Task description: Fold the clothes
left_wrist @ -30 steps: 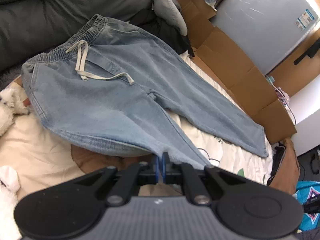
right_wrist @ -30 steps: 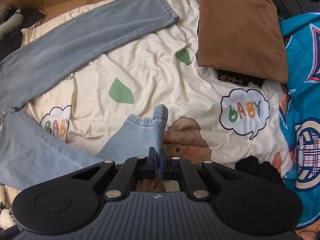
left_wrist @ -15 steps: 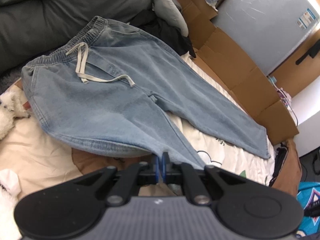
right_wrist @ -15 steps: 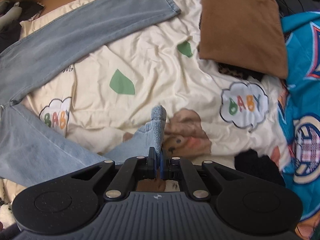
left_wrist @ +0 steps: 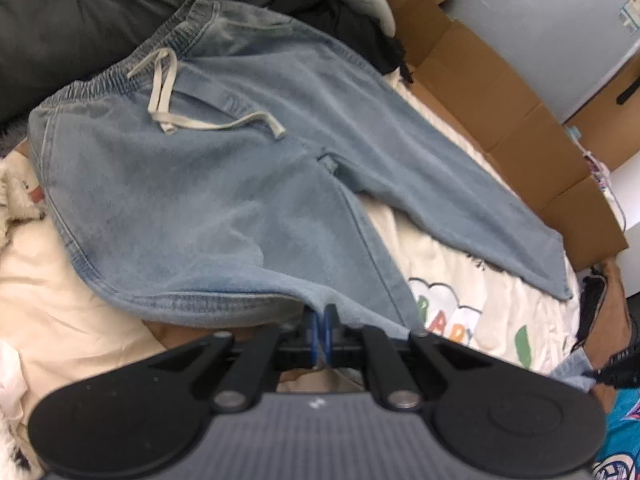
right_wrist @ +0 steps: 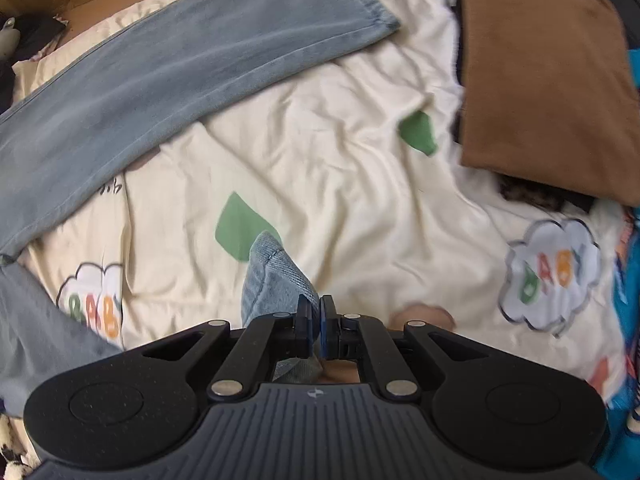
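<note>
Left gripper (left_wrist: 319, 330), jaws closed, pinches the jeans (left_wrist: 224, 168) at lower centre; right gripper (right_wrist: 316, 330), jaws closed, clamps the hem (right_wrist: 276, 276).

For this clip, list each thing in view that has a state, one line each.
Light blue denim drawstring trousers: spread flat, near leg lifted, far leg flat on the cream printed blanket.
White drawstring: untied, loose.
Left gripper: shut on the trousers' side edge.
Right gripper: shut on the near leg's hem.
Brown cloth: folded flat.
</note>
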